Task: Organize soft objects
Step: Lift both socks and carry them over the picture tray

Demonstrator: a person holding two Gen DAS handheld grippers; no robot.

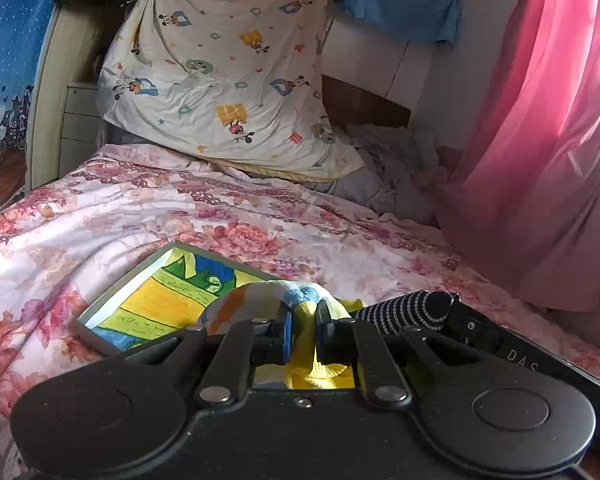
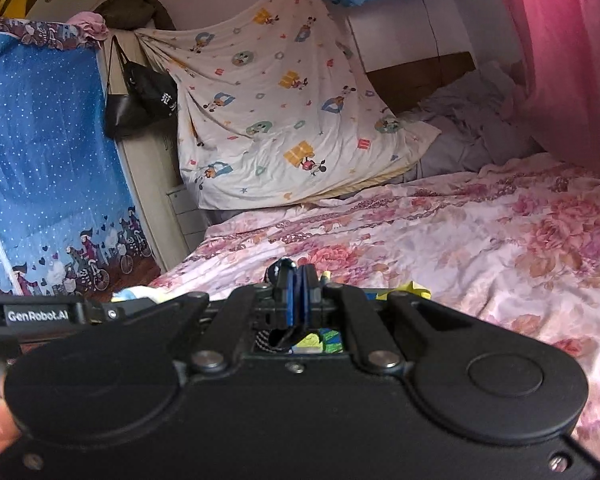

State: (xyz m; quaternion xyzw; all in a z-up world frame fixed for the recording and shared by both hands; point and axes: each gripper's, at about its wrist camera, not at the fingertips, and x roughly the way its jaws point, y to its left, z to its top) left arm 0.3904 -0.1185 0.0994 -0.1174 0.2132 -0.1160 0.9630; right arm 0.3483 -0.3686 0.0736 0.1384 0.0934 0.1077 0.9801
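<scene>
A tray [image 1: 112,312] lies on the bed [image 1: 100,216], near its foot and toward the left in the left wrist view. Above the tray's near right part, the left tongs [image 1: 304,328] pinch a bundled sock [image 1: 260,300]. Just right of them, the right tongs [image 2: 299,292] grip a dotted sock [image 1: 408,312] that juts forward. At the head of the bed a hanging sheet [image 1: 228,72] drapes down onto the mattress, with rumpled bedding [image 1: 384,160] to its right. A curtain [image 1: 540,128] falls along the bed's right side. Left of the bed stands a fabric wardrobe [image 2: 44,168], with bags [image 2: 140,100] hanging between it and the sheet.
</scene>
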